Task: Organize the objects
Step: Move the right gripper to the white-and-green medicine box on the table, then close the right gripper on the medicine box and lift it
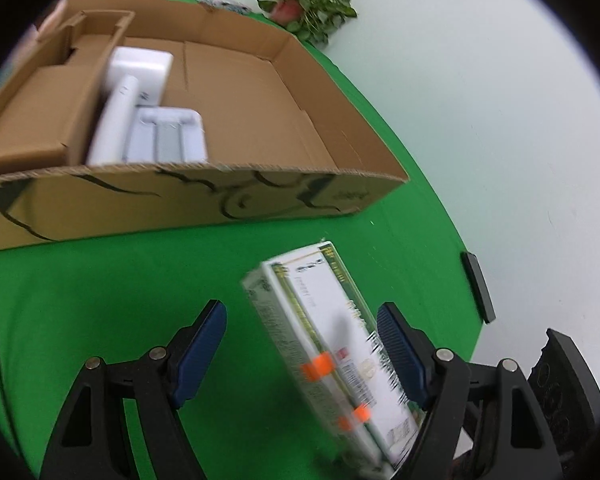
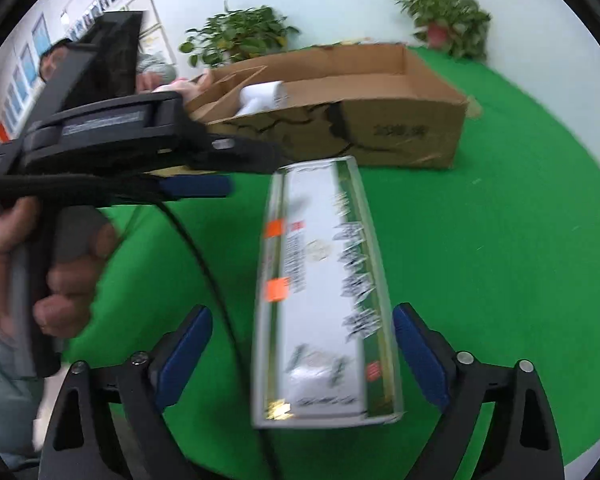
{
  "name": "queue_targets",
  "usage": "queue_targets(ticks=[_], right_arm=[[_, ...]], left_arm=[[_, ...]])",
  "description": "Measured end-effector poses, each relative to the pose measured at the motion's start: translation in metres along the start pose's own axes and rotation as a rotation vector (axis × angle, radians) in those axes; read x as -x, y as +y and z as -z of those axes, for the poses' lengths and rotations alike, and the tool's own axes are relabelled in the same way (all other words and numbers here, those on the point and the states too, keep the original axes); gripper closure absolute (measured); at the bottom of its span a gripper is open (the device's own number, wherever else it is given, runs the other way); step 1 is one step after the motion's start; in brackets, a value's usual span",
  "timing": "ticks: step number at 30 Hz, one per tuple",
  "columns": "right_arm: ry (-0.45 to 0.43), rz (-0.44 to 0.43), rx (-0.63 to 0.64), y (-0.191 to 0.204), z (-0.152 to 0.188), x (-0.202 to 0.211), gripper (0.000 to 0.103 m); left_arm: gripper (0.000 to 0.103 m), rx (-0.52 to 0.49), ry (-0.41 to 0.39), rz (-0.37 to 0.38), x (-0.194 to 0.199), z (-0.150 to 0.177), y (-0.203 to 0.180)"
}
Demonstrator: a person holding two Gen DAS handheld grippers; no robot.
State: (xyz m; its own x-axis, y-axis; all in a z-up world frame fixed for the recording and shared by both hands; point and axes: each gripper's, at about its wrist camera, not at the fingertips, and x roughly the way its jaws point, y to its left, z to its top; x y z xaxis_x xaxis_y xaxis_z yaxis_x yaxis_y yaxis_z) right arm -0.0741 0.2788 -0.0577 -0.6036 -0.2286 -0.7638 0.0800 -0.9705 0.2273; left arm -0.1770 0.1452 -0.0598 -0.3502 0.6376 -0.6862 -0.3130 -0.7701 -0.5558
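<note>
A long white-and-green carton (image 1: 332, 340) with orange stickers lies on the green table, blurred. In the left wrist view it sits between the fingers of my left gripper (image 1: 300, 310), close to the right pad (image 1: 400, 356) and well clear of the left one. In the right wrist view the same carton (image 2: 324, 280) lies between the wide-apart fingers of my right gripper (image 2: 303, 313), with a gap on its left side. Both grippers are open. The left gripper (image 2: 256, 172) reaches in from the left, held by a hand (image 2: 60, 280). Behind stands an open cardboard box (image 1: 180, 208) holding white items (image 1: 140, 76).
The cardboard box (image 2: 400, 132) fills the far side of the table. Potted plants (image 2: 240, 36) (image 2: 448, 20) stand behind it. A black cable (image 2: 204, 260) trails across the cloth. A black bar (image 1: 478, 286) sits at the table's right edge. A person (image 2: 56, 60) sits at the far left.
</note>
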Motion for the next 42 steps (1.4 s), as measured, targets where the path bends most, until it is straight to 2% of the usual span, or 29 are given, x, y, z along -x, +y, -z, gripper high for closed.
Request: queue_targets(ticks=[3,6,11,15,16,18,22,23,25,28,31,33,37,42], right_arm=[[-0.021,-0.104,-0.001,0.007,0.008,0.012,0.012],[-0.067,-0.059,-0.028,-0.003,0.009,0.021,0.008],[0.002,0.012,-0.031,-0.012,0.002,-0.003,0.010],[0.007,0.025,0.007,0.002,0.004,-0.009,0.012],[0.006,0.036,0.021,0.007,0.005,-0.009,0.012],[0.025,0.043,0.049,0.017,0.006,-0.012,0.015],[0.038,0.103,0.109,0.035,0.012,-0.011,0.016],[0.043,0.118,0.112,0.036,0.013,-0.012,0.018],[0.060,0.167,0.116,0.034,0.016,-0.015,0.034],[0.062,0.195,0.097,0.027,0.018,-0.017,0.040],[0.060,0.173,0.037,0.023,0.015,-0.014,0.042],[0.045,0.126,-0.022,0.017,0.012,-0.008,0.043],[0.022,0.015,-0.144,0.003,0.007,0.001,0.044],[-0.020,0.046,-0.114,0.011,0.004,0.008,0.044]], left_arm=[[0.029,-0.024,0.049,0.013,-0.006,0.010,-0.004],[0.029,-0.009,0.078,0.022,-0.013,0.014,-0.003],[0.036,0.028,0.109,0.044,-0.024,0.016,-0.004],[0.038,0.056,0.113,0.091,-0.023,0.027,-0.004],[0.041,0.061,0.115,0.099,-0.023,0.029,-0.003],[0.047,0.060,0.120,0.101,-0.022,0.036,-0.005],[0.049,0.091,0.126,0.107,-0.019,0.043,-0.004],[0.050,0.094,0.128,0.107,-0.019,0.044,-0.004],[0.050,0.092,0.131,0.103,-0.020,0.045,-0.006],[0.050,0.086,0.142,0.093,-0.023,0.045,-0.010],[0.048,0.097,0.141,0.101,-0.020,0.045,-0.009],[0.045,0.114,0.135,0.116,-0.017,0.045,-0.007],[0.046,0.102,0.118,0.118,-0.012,0.045,-0.012],[0.053,0.072,0.080,0.145,0.000,0.043,-0.022]])
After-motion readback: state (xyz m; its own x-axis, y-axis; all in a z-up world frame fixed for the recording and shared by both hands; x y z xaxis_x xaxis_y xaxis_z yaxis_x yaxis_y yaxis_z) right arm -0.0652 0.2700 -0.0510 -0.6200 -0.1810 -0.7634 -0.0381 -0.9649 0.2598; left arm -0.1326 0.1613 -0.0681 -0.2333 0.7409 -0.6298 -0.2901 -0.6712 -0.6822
